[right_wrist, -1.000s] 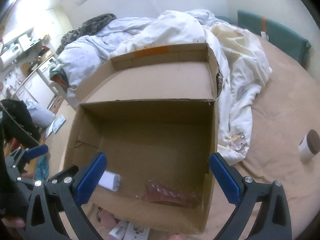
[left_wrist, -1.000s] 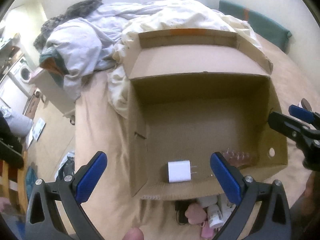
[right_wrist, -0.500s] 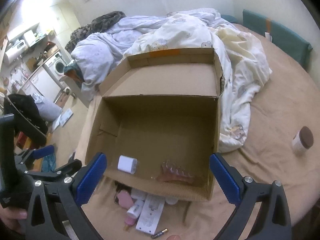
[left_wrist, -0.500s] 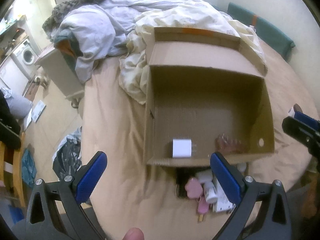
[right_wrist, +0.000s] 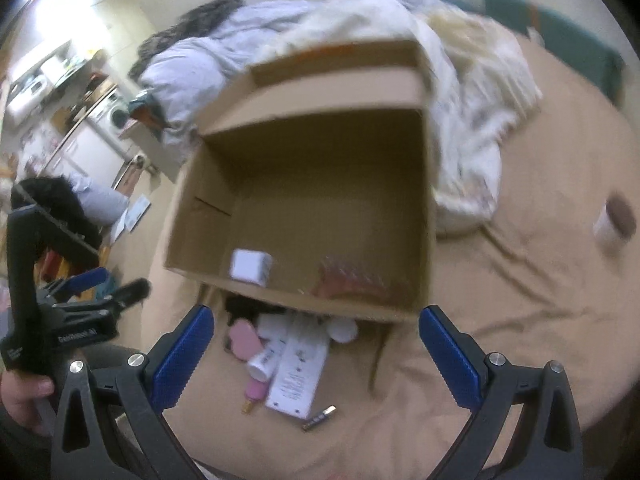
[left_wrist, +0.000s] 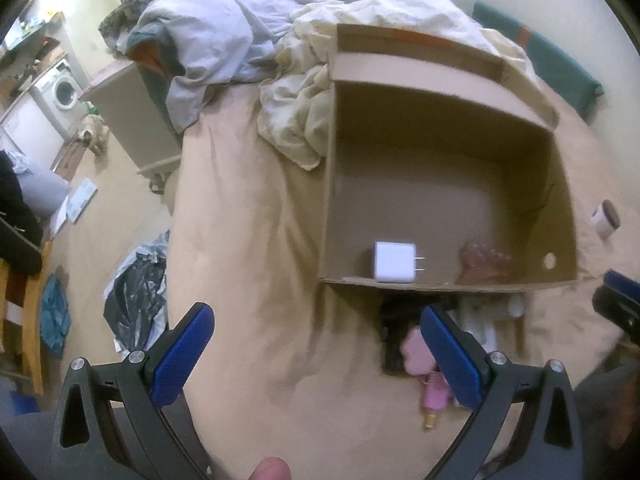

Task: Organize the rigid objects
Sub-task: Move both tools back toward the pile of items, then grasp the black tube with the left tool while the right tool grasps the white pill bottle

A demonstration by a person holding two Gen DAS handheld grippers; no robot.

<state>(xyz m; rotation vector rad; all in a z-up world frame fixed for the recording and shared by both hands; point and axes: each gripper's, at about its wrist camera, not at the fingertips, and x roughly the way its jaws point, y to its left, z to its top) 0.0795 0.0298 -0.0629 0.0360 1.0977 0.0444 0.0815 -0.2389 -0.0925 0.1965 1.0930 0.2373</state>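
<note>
The left gripper [left_wrist: 316,344] has its blue-padded fingers [left_wrist: 182,350] spread wide with nothing between them, held above the tan bedsheet [left_wrist: 248,240]. The right gripper [right_wrist: 316,344] is likewise spread wide and holds nothing. Just beyond the left gripper's right finger lies a pink flat item [left_wrist: 416,354], partly hidden by that finger. Between and just ahead of the right gripper's fingers lies a loose cluster on the sheet: a white rectangular carton [right_wrist: 298,368], a pink oval item [right_wrist: 244,344], a small white-and-pink tube [right_wrist: 258,376], a white round lid [right_wrist: 344,328] and a small dark battery [right_wrist: 318,417]. Directly past this cluster stands an open brown cardboard box [left_wrist: 332,184] [right_wrist: 428,216]. Inside it, against the near wall, rest a white cube-shaped wall charger [left_wrist: 394,262] [right_wrist: 250,266] and a translucent pink hair claw [left_wrist: 486,266] [right_wrist: 352,280], apart from each other. Far right of the box a white cup with a brown lid [right_wrist: 614,222] sits on the sheet. Crumpled white bedding [left_wrist: 304,128] lies behind the box.
</note>
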